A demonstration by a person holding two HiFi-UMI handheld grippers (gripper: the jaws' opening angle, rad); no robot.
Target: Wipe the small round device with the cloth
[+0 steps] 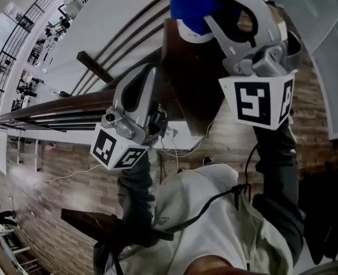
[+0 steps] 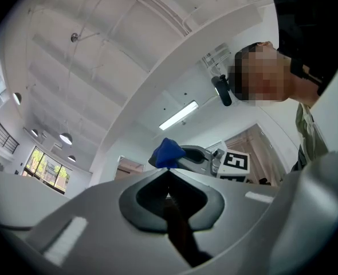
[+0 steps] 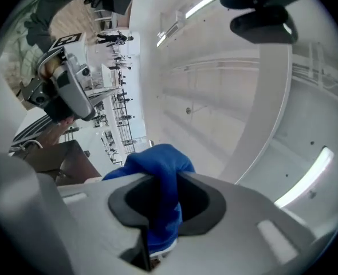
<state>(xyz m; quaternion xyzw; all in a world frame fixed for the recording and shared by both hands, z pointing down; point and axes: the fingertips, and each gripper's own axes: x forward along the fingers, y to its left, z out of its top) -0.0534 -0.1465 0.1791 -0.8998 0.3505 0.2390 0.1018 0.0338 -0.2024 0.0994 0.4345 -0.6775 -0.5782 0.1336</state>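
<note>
Head view: both arms are raised toward the camera, dark sleeves, forearms near upright. Right gripper (image 1: 213, 0) is grey moulded plastic and sits high at the top, its marker cube facing me. Its fingers are clamped on a bunched blue cloth (image 1: 189, 2), soft and crumpled. A white rim (image 1: 195, 36), rounded and smooth, shows just under the cloth; can't tell if that's the device. Left gripper (image 1: 148, 75) is lower and to the left, tilted, tips aimed up toward the cloth but apart from it. A dark brown wooden desk (image 1: 195, 90) lies behind both, with plank floor around it.

Left gripper view: my fingers are together, tips meeting at a point, with only a dark seam running down between them and nothing visibly held. It's aimed at the ceiling. The cloth and right gripper sit just past the tips.

Right gripper view: fingers pinched on the cloth, a fold of it running down through the gap and bulging out above the tips. There's a white bit at the bottom of the fold. The left gripper is off to the upper left, well apart.
</note>
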